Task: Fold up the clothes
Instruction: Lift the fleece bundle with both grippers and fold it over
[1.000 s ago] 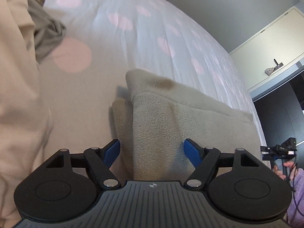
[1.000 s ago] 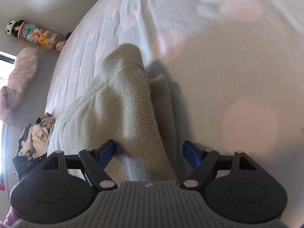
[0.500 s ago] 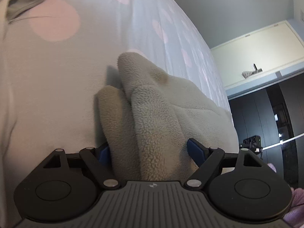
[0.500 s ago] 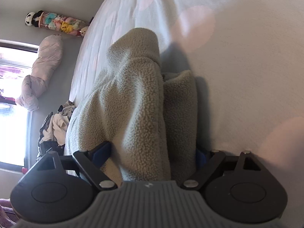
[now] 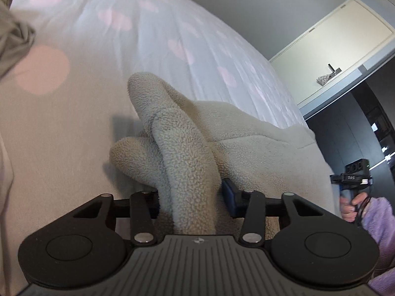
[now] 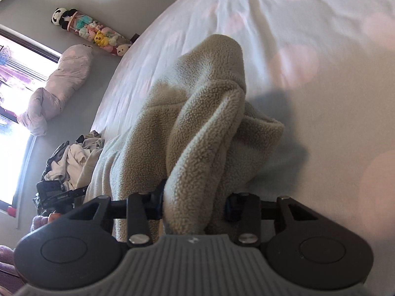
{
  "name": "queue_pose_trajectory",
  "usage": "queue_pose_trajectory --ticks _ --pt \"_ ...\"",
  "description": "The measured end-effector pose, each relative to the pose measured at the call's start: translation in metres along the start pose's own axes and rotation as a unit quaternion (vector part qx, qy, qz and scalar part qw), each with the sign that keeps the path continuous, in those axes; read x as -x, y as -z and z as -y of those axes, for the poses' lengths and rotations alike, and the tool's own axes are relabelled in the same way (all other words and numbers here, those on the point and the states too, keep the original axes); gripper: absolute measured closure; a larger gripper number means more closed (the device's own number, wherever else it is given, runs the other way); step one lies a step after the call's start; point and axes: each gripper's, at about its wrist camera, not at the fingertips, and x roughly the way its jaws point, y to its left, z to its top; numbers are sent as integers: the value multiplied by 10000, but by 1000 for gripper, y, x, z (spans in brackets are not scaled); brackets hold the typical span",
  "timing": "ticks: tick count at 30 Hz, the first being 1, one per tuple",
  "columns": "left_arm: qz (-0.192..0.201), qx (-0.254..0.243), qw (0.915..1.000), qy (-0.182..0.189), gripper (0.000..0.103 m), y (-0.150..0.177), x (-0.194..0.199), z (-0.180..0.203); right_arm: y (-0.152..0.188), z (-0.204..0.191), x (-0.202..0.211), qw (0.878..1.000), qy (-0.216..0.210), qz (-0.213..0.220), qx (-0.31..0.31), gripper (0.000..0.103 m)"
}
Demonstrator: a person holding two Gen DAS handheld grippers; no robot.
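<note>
A soft beige fleece (image 5: 187, 162) lies on the white bed with pink dots (image 5: 74, 103), and it is bunched up in thick rolls, not flat or neat. So the folding looks like it is only starting: the two ends are grabbed, but no tidy fold shows yet, and the cloth likely must be lifted, laid over and smoothed. The left gripper (image 5: 190, 198) squeezes a fat bunch of the fleece between its blue pads (image 5: 228, 192), about half way shut. The right gripper (image 6: 195, 202) does the same at the other end of the fleece (image 6: 205, 128), with the fluffy cloth pressed tight between its pads. A pile of other clothes (image 6: 71, 155) waits by the window, so more work seems left. A grey cloth (image 5: 14, 42) sits at the far left of the bed. Compared with a second ago, both sets of jaws have just been closing: back then they stood wide with the fleece loose between them, and now they pinch it. The fleece also stands up higher in the middle now, and both views have tipped a little.
</note>
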Motion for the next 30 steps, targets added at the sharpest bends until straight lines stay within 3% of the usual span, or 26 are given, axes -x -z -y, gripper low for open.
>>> queue_pose_trajectory --ticks 7,14,24,30 --pt "488 -393 9979 -155 71 13 29 28 21 -37 42 9978 227 596 177 62" --pt "591 -654 9961 -64 76 10 34 64 33 -59 92 9917 431 1156 364 65" --pt "570 -967 9918 613 81 -2 -37 157 34 -44 200 9745 1150 1872 464 66" --pt "561 -1302 9823 1226 83 -36 -108 242 -7 -8 280 9605 1604 2230 454 68"
